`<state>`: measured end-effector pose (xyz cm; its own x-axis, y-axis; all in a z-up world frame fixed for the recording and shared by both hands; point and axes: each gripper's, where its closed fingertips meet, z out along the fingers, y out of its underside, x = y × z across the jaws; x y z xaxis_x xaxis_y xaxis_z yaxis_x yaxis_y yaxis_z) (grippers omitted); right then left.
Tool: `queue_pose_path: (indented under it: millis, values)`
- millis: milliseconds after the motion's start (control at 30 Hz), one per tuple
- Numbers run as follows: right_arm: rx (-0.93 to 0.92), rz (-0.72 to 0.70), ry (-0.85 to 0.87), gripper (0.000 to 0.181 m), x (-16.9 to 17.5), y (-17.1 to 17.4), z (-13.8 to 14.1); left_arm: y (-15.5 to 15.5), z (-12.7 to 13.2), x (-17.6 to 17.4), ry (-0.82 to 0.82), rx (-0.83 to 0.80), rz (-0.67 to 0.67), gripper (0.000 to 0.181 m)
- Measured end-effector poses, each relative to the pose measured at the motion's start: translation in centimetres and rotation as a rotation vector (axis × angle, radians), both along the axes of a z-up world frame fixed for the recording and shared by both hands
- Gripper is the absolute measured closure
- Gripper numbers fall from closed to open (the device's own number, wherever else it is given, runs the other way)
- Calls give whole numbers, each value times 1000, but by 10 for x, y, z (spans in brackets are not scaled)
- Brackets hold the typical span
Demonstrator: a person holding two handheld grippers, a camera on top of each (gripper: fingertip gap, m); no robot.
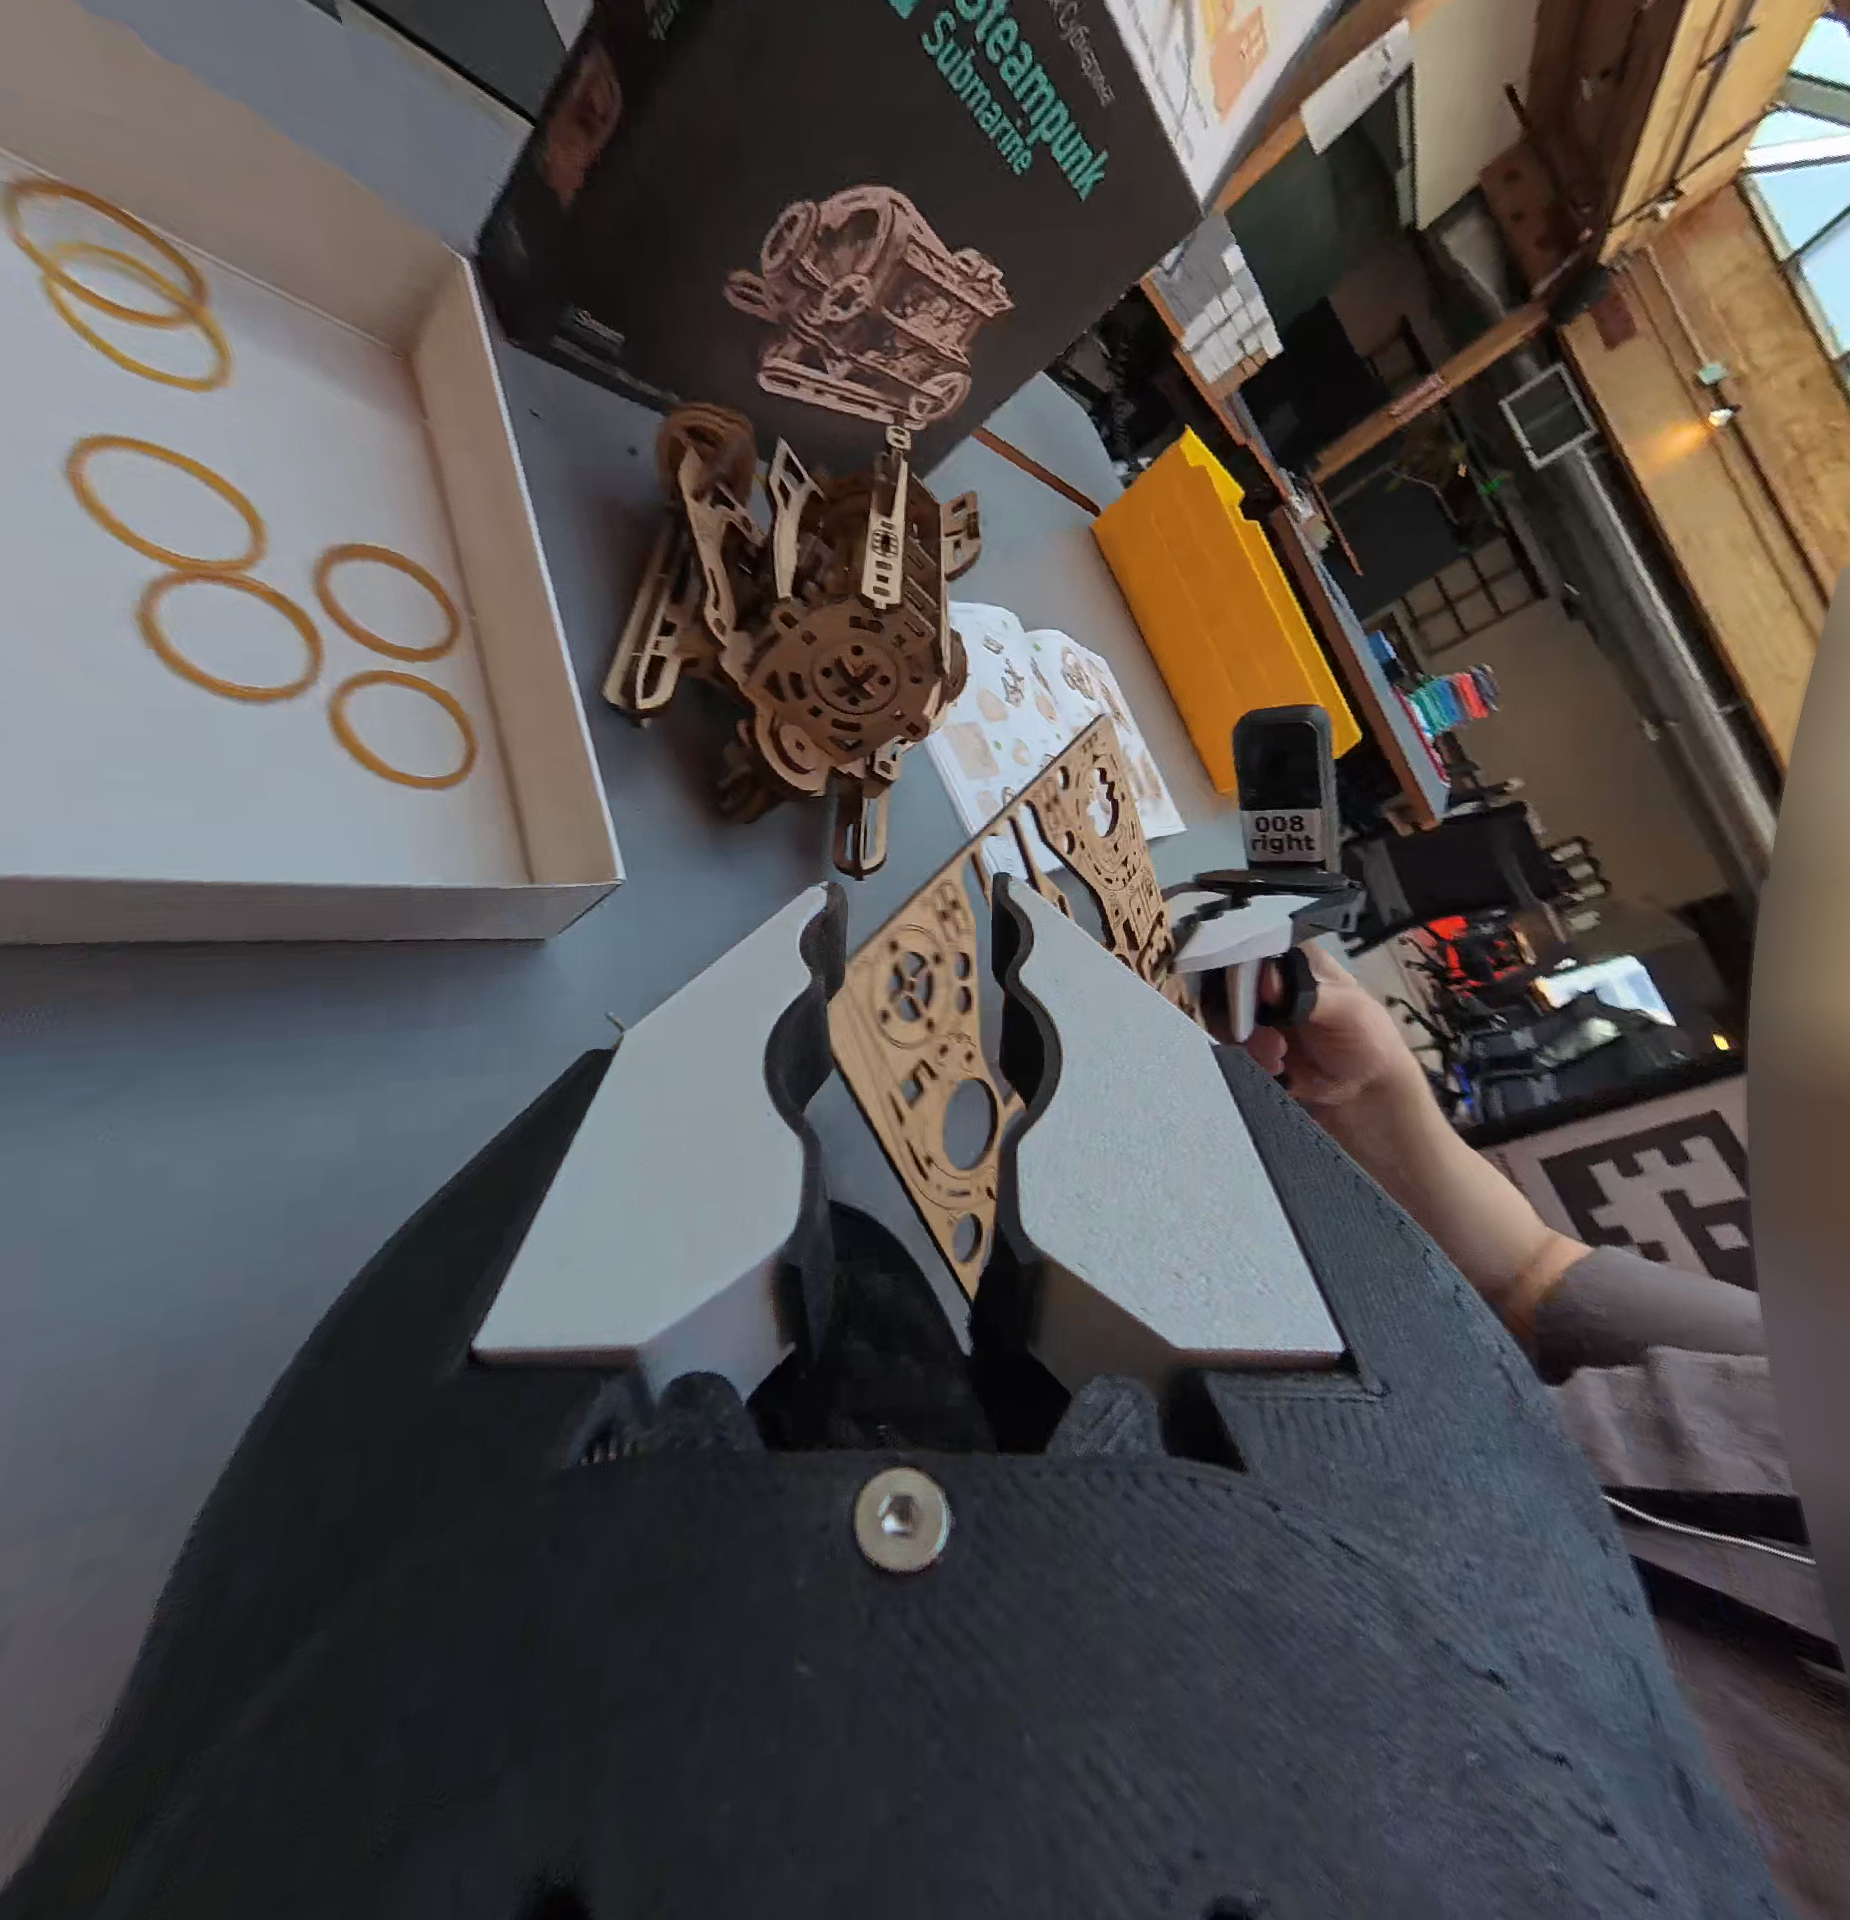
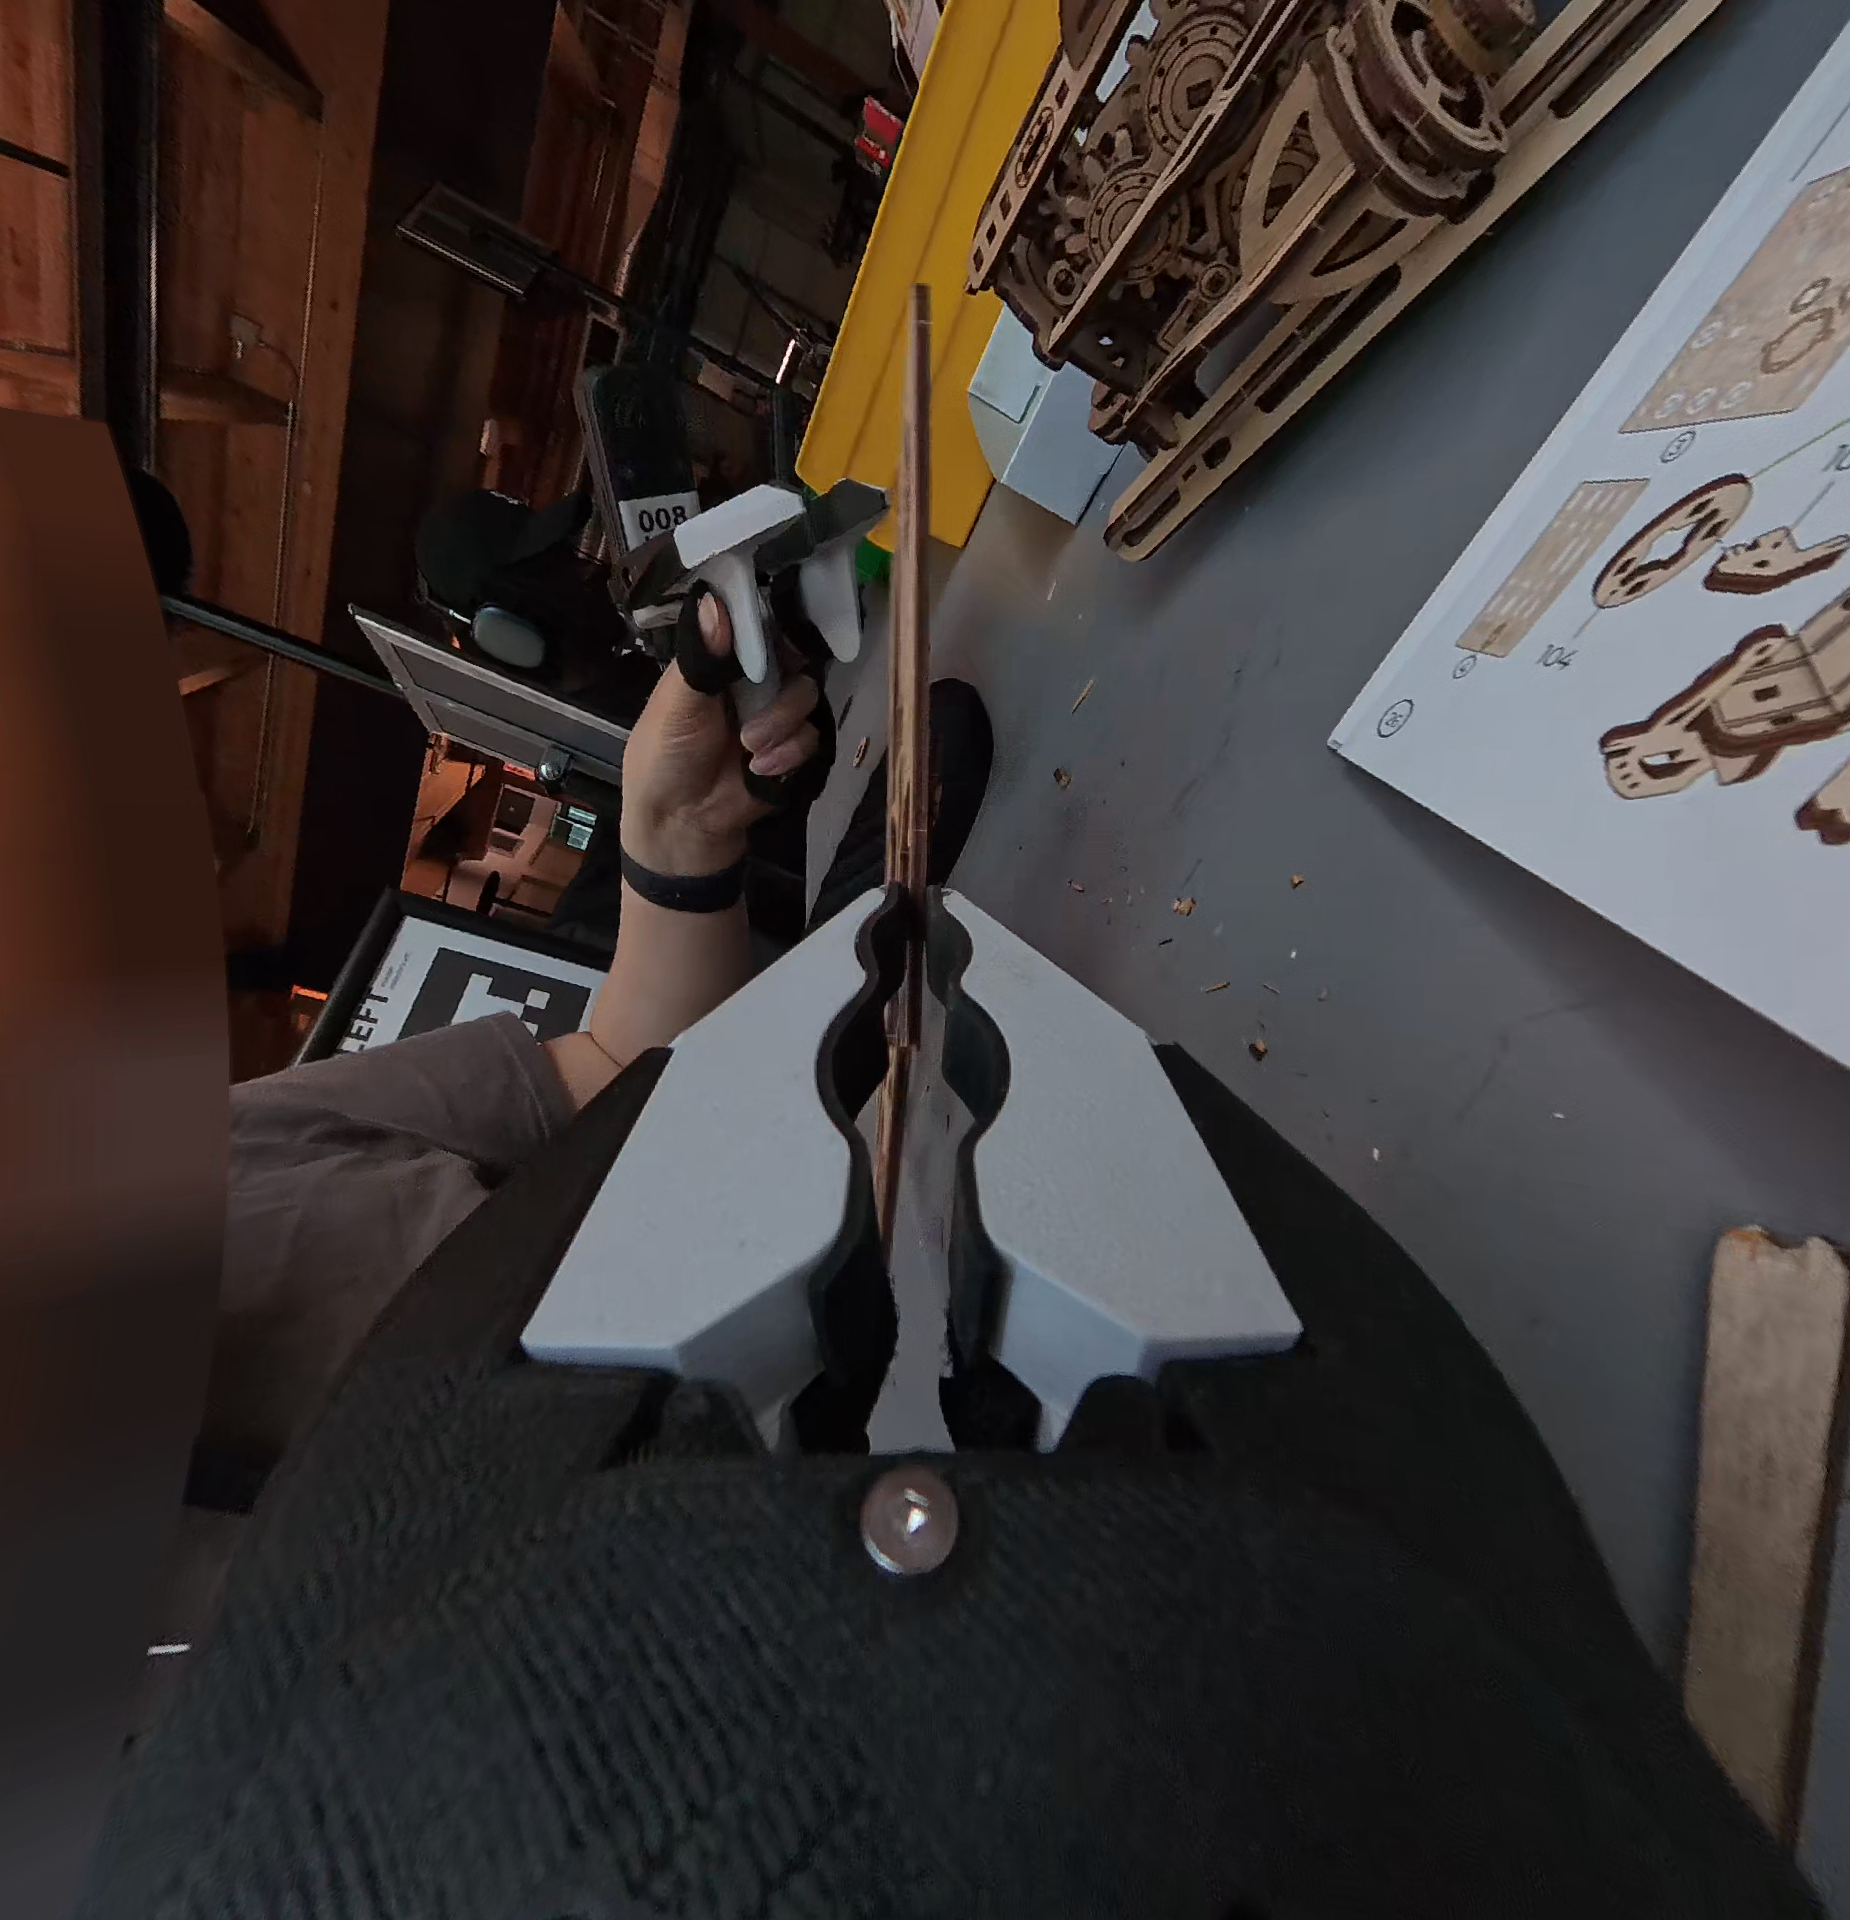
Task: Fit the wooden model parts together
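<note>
Right wrist view: right gripper (image 2: 908,914) pinches laser-cut parts sheet (image 2: 908,582) edge-on, steadied for detaching pieces; left gripper (image 1: 916,920) spread around it.

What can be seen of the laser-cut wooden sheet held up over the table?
The wooden sheet is a thin, flat, pale plywood panel, laser-cut with circles, gears and slots, some already punched out. It is held off the grey table. The right tongs clamp its edge, seen edge-on there; the left tongs straddle it, apparently open.

Bare grey table (image 1: 277,1091) lies open between the white tray (image 1: 547,904) and the wooden model (image 1: 796,644).
</note>
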<state>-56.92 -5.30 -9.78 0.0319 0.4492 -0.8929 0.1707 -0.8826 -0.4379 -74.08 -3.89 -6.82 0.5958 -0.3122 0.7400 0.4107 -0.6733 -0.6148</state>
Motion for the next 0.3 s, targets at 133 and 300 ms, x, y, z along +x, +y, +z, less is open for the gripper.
queue_pose_path:
  millis: [133, 300]
  values:
    - [-2, -1, -2, 181, -2, 1, -2, -21, 10, 0, 157, 87, 77, 145]
    - [-92, 18, 21, 181, -7, -7, -4, -53, -4, 106, 455, 253, -146, 163]
